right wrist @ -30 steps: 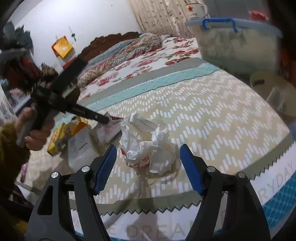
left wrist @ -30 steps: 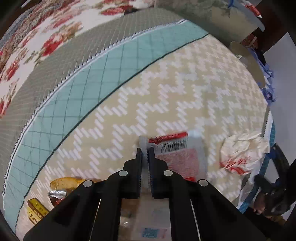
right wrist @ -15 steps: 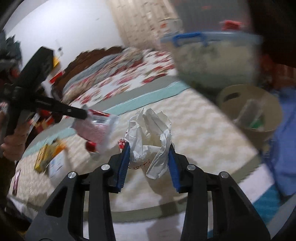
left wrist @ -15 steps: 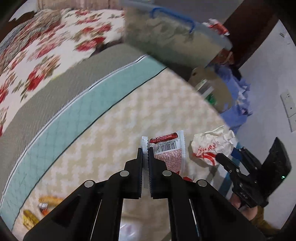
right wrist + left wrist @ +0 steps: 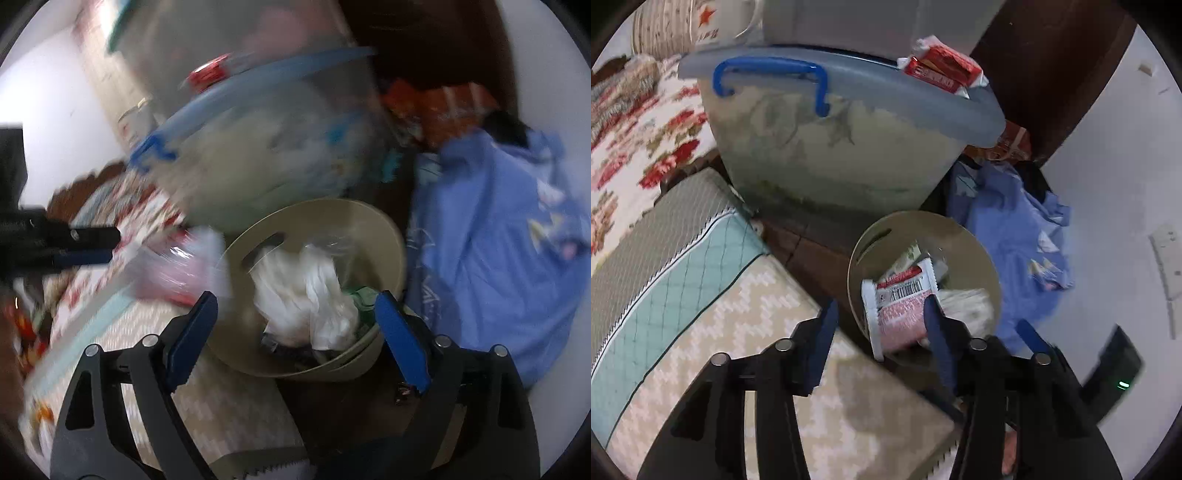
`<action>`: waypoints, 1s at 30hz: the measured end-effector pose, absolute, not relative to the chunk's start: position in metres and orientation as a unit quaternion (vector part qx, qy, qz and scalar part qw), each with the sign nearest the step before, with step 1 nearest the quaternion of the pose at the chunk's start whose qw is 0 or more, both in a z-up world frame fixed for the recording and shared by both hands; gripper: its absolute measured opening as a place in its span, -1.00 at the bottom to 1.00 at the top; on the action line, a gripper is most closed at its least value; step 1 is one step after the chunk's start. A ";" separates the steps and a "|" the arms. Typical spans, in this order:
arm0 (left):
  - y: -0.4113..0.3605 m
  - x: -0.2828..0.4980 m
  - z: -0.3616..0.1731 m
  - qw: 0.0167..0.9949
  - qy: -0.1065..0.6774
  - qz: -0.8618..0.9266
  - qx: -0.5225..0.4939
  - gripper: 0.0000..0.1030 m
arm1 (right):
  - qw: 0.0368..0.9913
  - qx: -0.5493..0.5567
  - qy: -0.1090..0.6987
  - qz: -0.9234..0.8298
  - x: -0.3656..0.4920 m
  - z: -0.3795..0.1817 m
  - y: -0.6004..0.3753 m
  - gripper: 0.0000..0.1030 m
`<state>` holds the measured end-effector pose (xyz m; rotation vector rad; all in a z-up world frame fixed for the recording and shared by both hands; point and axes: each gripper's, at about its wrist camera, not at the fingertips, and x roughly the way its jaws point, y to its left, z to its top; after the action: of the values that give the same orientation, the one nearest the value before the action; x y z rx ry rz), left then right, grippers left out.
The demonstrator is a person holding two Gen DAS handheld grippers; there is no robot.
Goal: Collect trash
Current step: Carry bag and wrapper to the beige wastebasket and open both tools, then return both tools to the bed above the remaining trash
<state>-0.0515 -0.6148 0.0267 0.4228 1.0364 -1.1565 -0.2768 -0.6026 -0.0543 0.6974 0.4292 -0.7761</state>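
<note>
Glossy plastic wrapper [image 5: 903, 306], crumpled white paper [image 5: 306, 295], matt beige plastic bin [image 5: 317, 218], quilted cloth bedspread [image 5: 713, 314].

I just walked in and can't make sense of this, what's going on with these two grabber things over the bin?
A person is clearing trash off the bed into a beige waste bin beside it. Both grippers are open above the bin. The left gripper has its fingers spread around a red-and-white wrapper, which hangs over the bin's mouth. The right gripper is open over a crumpled white paper wad lying in the bin.
</note>
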 end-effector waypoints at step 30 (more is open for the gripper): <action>-0.218 -0.051 0.063 0.855 0.341 -0.360 0.151 0.01 | 0.902 0.328 0.151 -0.237 -0.283 0.001 -0.351 0.68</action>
<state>-0.0513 -0.2177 0.0629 0.3185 0.7180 -0.7575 -0.2825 -0.3508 0.0008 0.6783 0.3115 -0.4895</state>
